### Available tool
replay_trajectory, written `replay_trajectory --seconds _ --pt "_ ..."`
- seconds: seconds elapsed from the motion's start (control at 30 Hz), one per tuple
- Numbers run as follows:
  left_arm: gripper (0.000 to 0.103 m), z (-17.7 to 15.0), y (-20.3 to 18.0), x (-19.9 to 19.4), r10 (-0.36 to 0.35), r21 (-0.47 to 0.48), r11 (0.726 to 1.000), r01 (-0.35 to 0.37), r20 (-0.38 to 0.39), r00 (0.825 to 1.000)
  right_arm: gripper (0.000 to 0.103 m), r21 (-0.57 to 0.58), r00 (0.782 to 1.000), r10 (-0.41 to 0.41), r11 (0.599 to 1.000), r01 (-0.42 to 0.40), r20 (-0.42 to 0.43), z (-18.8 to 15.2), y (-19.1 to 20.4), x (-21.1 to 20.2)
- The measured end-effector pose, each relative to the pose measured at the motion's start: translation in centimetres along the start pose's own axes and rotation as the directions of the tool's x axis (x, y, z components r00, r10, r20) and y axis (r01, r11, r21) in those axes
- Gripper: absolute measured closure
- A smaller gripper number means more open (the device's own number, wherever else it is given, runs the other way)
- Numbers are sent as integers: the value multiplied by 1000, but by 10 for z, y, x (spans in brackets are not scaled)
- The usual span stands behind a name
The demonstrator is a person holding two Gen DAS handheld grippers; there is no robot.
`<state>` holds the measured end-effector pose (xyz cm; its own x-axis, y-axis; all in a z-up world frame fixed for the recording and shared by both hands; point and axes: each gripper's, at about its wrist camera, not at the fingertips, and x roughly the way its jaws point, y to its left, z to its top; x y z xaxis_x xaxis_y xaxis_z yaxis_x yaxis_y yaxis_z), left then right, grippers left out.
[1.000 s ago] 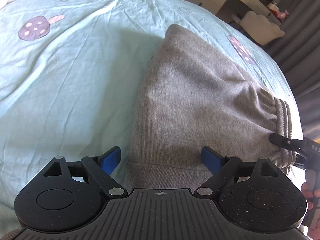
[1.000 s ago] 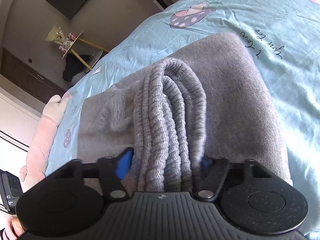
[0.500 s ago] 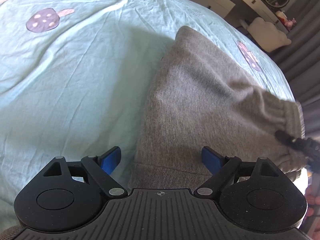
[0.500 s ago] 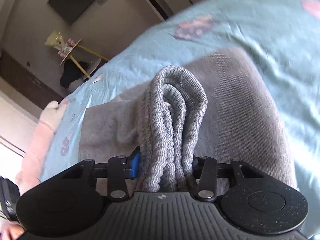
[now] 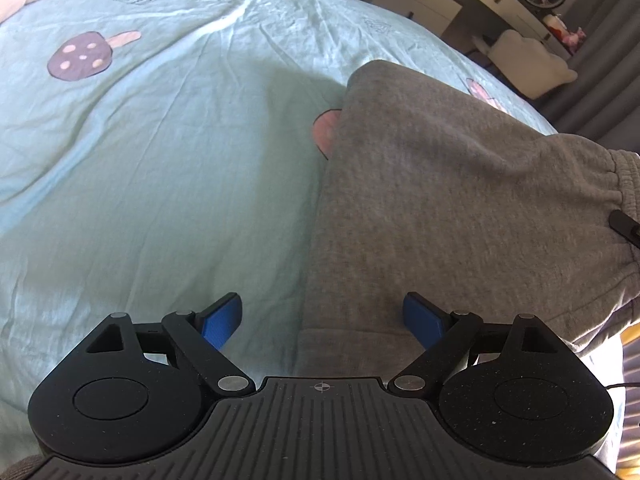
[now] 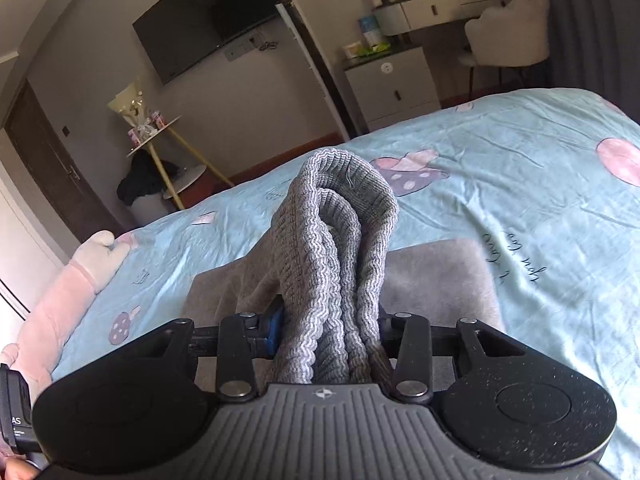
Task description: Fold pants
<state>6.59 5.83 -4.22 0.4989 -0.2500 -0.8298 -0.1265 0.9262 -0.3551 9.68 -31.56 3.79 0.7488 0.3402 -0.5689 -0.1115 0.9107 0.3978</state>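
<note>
L claw [image 5: 322, 318] points steeply down w/ its blue pads [image 5: 219, 322] spread wide, nothing pinched btwn them. R claw [image 6: 328, 332] is tilted less steeply, jaws drawn in tight on bunched ribbed fabric; its black tip shows at the left view's right edge.

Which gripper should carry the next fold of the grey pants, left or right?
Right. The right gripper already has its jaws clamped on the bunched ribbed waistband of the grey sweatpants, so it can likely carry it over. The left gripper is open, holding nothing, over the pants' near edge on the light blue bedsheet.
</note>
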Motion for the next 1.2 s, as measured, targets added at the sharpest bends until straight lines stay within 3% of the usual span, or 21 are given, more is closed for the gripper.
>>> replay_trajectory --seconds 0.47,0.57,0.63,0.7,0.77,0.93,1.07,1.2 --pt "11 3 0 7 -9 20 1000 9 -27 1000 63 -101 992 -128 987 126 -8 -13 -9 8" --pt "10 4 -1 10 -5 30 1000 7 -42 999 51 -109 972 -235 967 232 -15 -18 -15 14" --pt "9 4 0 12 -4 30 1000 6 -57 998 49 -81 954 -296 953 292 -39 -22 -22 16" --pt "9 4 -1 13 3 32 999 -1 -62 998 49 -51 948 -317 947 316 -9 -29 -27 8" --pt "9 4 -1 14 9 32 999 -7 -70 998 48 -31 948 -317 948 317 15 -33 -29 -4" --pt "9 3 -7 18 38 56 998 -33 -83 996 39 9 973 -231 973 231 14 -51 -27 -22" --pt "9 2 -14 20 65 86 995 -57 -83 994 33 -33 955 -294 956 293 -44 -64 -28 -8" --pt "8 0 -18 22 90 116 990 -81 -78 993 25 15 947 -300 953 304 -111 -66 -39 1"
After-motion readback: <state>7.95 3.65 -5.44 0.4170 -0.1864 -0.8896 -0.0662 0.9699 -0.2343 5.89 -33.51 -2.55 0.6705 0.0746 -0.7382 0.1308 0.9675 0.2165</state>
